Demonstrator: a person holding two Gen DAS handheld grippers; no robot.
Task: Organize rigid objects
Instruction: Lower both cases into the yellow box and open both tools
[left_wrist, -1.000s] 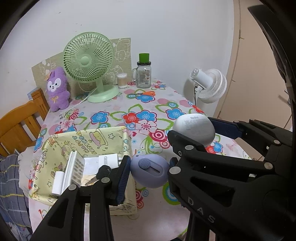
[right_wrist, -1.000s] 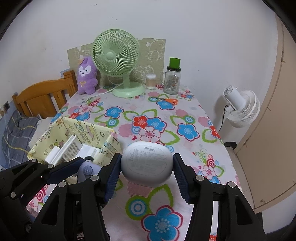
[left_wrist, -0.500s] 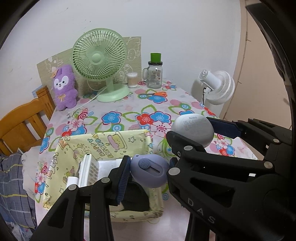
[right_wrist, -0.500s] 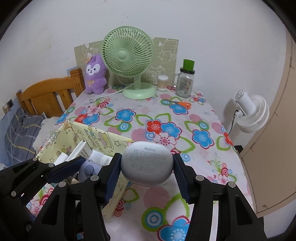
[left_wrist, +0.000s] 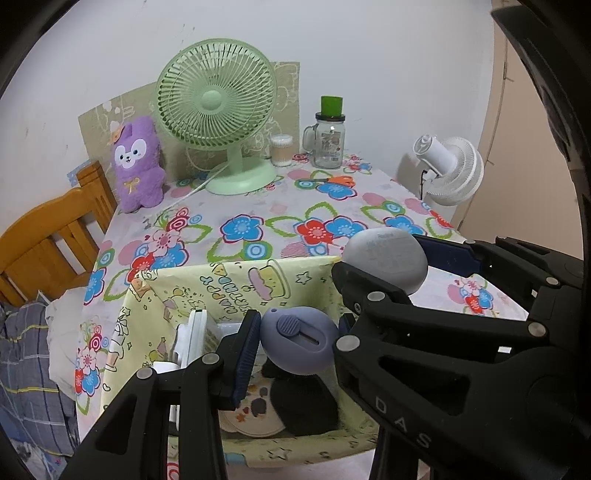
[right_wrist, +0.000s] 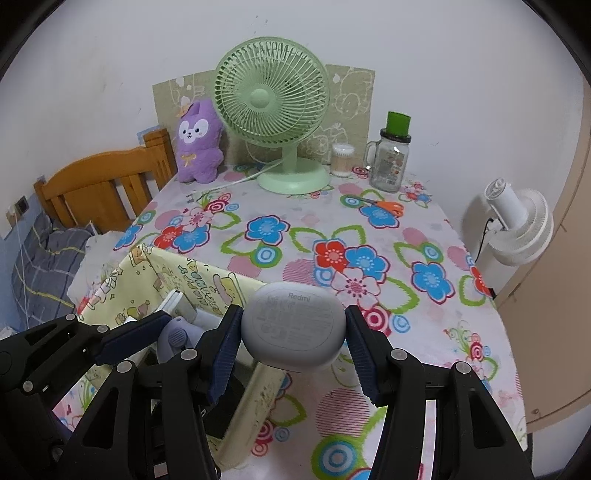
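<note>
My left gripper (left_wrist: 297, 341) is shut on a purple oval cutter (left_wrist: 299, 339) with a slider on its face, held above the inside of the yellow cartoon-print box (left_wrist: 221, 280). My right gripper (right_wrist: 291, 330) is shut on a pale grey oval earbud case (right_wrist: 293, 325) marked Redmi, hanging over the box's right wall (right_wrist: 207, 280). That case (left_wrist: 386, 258) also shows in the left wrist view, just right of the cutter. Inside the box lie a white ridged item (left_wrist: 194, 336), a black item (left_wrist: 304, 406) and a round patterned disc (left_wrist: 251, 413).
On the floral tablecloth (right_wrist: 369, 236) at the back stand a green desk fan (right_wrist: 271, 122), a purple plush (right_wrist: 197, 144), a cotton-swab tub (right_wrist: 341, 158) and a glass jar with a green lid (right_wrist: 389, 158). Orange scissors (right_wrist: 384, 205) lie nearby. A white fan (right_wrist: 517, 225) stands right, a wooden chair (right_wrist: 103, 192) left.
Both grippers have moved left together with their objects; the box now lies under the cutter and beneath the case, and its contents have come into view.
</note>
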